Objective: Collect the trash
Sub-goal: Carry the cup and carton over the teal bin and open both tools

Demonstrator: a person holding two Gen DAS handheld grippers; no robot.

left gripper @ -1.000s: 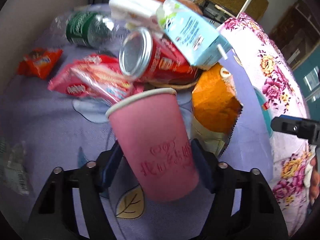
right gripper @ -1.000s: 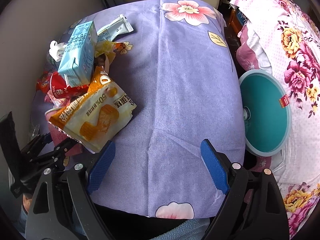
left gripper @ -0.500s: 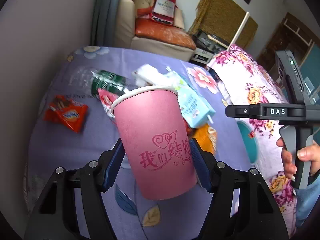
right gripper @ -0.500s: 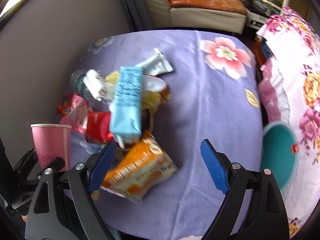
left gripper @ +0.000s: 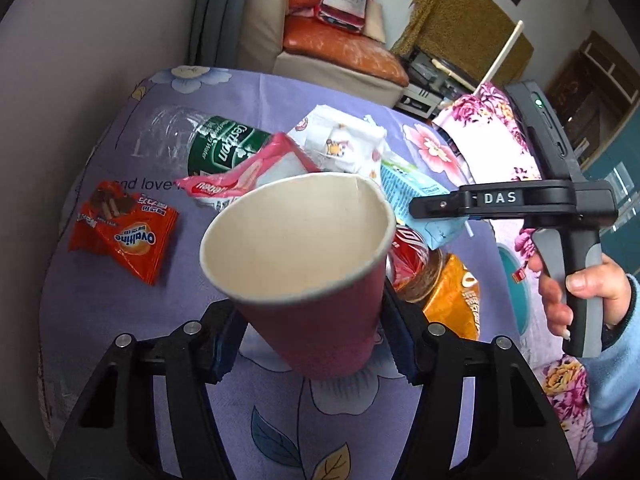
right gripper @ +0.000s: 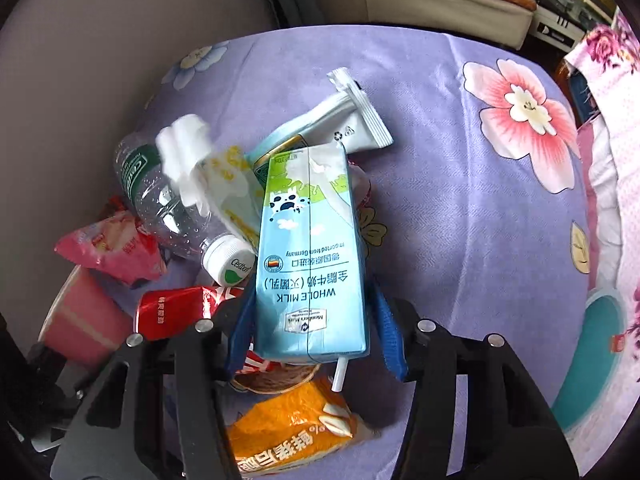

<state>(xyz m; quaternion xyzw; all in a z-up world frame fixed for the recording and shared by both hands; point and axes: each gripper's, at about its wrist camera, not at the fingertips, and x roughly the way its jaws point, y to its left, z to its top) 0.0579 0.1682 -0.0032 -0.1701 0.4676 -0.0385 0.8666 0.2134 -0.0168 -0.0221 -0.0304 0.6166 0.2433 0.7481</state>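
Above the purple floral desk, my left tool is clamped on a pink paper cup, tilted so its white inside faces the camera. Behind the cup lie an orange Ovaltine wrapper, a clear plastic bottle with a green label, and a pink snack packet. My right tool has its blue pads pressed against a blue whole-milk carton, held over a red can and an orange snack bag. A teal bin sits beside the desk's edge, at the right of the right wrist view.
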